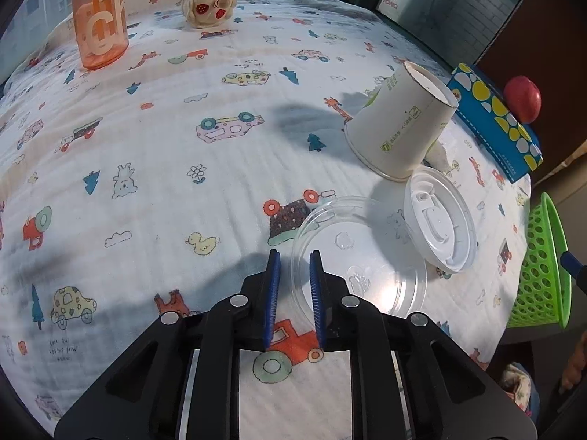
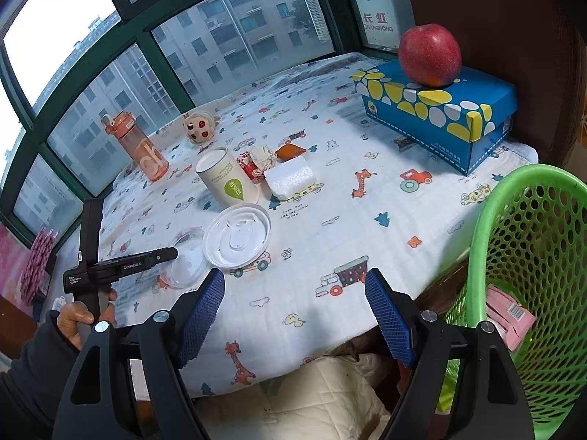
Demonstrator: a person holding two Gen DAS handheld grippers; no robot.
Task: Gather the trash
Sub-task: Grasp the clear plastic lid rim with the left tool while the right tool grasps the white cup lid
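A clear plastic lid [image 1: 361, 253] lies on the cartoon-print cloth, partly under a white lid [image 1: 440, 220]. My left gripper [image 1: 294, 262] sits at the clear lid's left rim, jaws narrowly apart with the rim between them. An upturned paper cup [image 1: 400, 124] stands behind the lids. In the right wrist view the cup [image 2: 227, 178], white lid [image 2: 236, 236], clear lid [image 2: 187, 260], a foam block [image 2: 291, 179] and crumpled wrappers [image 2: 258, 161] lie mid-table. My right gripper [image 2: 295, 289] is open and empty over the table's front edge, left of the green basket [image 2: 532, 256].
An orange bottle [image 2: 141, 146] and a round plush toy [image 2: 198, 126] stand near the window. A blue box [image 2: 440, 110] with a red apple [image 2: 429, 55] on it sits at the back right. A pink packet [image 2: 508, 313] lies in the basket.
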